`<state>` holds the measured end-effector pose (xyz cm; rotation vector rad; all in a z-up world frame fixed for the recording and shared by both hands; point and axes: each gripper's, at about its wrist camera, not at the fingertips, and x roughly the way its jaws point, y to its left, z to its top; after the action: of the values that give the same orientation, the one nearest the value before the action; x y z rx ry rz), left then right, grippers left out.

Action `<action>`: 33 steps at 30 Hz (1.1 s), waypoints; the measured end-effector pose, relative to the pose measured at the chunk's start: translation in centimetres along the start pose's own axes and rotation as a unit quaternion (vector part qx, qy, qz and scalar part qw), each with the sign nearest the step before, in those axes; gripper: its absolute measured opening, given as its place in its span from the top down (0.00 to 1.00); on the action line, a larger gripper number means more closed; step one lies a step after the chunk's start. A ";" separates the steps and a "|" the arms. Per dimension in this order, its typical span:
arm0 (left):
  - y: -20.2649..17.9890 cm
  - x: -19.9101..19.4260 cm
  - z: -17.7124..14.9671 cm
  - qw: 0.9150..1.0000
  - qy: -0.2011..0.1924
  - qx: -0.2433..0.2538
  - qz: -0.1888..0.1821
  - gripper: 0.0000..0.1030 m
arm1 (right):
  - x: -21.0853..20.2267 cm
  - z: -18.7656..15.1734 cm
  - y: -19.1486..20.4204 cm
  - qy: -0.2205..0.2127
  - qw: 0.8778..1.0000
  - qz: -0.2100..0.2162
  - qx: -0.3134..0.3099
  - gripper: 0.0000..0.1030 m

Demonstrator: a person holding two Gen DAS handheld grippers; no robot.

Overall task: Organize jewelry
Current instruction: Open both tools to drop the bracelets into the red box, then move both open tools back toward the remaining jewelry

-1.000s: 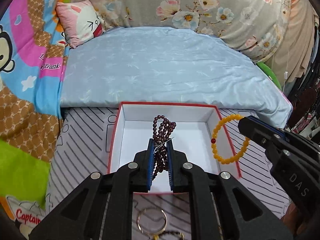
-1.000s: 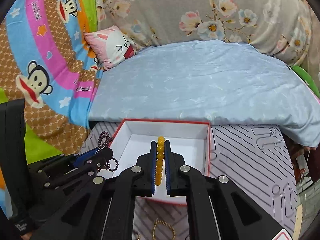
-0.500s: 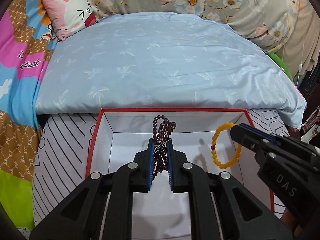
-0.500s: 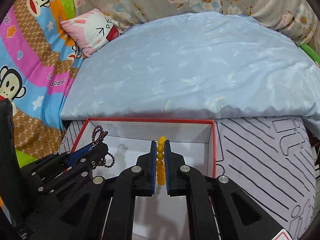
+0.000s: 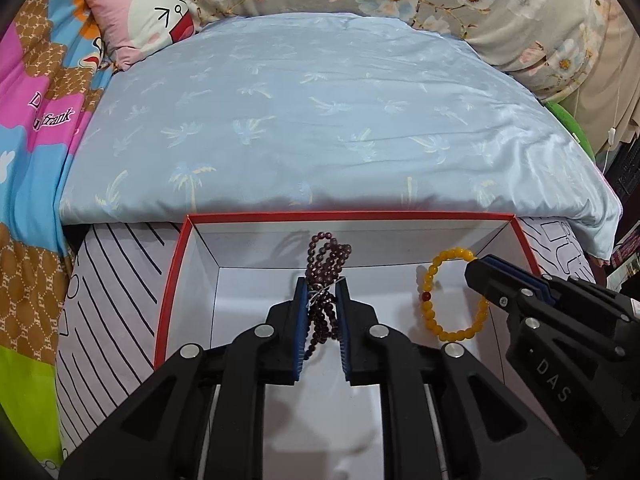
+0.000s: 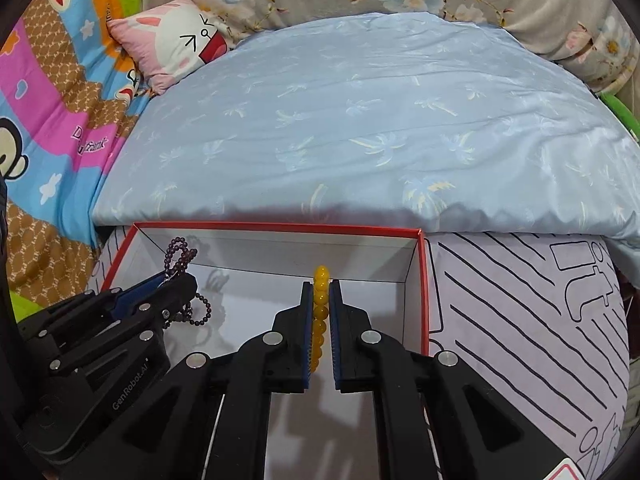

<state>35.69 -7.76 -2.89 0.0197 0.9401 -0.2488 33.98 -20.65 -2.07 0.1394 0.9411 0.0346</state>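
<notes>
Dropped both grippers down over the red-rimmed white cardboard box (image 5: 172,280), now easing jaws apart, left gripper (image 5: 322,298) loosening on the dark maroon bead strand (image 5: 326,256), right gripper (image 6: 321,300) on the yellow bead bracelet (image 6: 320,312); best released low inside, well apart, untangled.

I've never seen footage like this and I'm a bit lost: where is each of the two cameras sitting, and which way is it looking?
Left wrist view: sits on the left gripper, looking forward and down along its fingers into the red-edged box; its jaws are opening around the dark bead strand; the right gripper enters at the right.
Right wrist view: sits on the right gripper, facing the same way, jaws opening around the yellow bracelet; the left gripper enters at the left.
Both share the box, both bracelets, blue bedding and rabbit pillow.
</notes>
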 end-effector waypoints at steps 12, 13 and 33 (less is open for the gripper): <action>0.0 -0.5 0.3 1.000 -0.015 0.001 0.019 0.52 | -0.5 0.2 -0.2 -0.013 1.000 -0.016 0.002 0.64; 0.0 -0.4 0.3 1.000 -0.015 0.001 0.020 0.52 | -0.5 0.2 -0.1 -0.014 1.000 -0.016 0.001 0.64; -0.1 -10.2 -3.7 0.997 -0.058 0.013 0.038 0.51 | -11.3 -5.5 -0.4 -0.056 0.997 -0.048 -0.015 0.59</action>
<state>26.99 -5.34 3.13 0.0641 0.8182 -0.1903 22.90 -21.49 3.77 0.0667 0.8340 -0.0476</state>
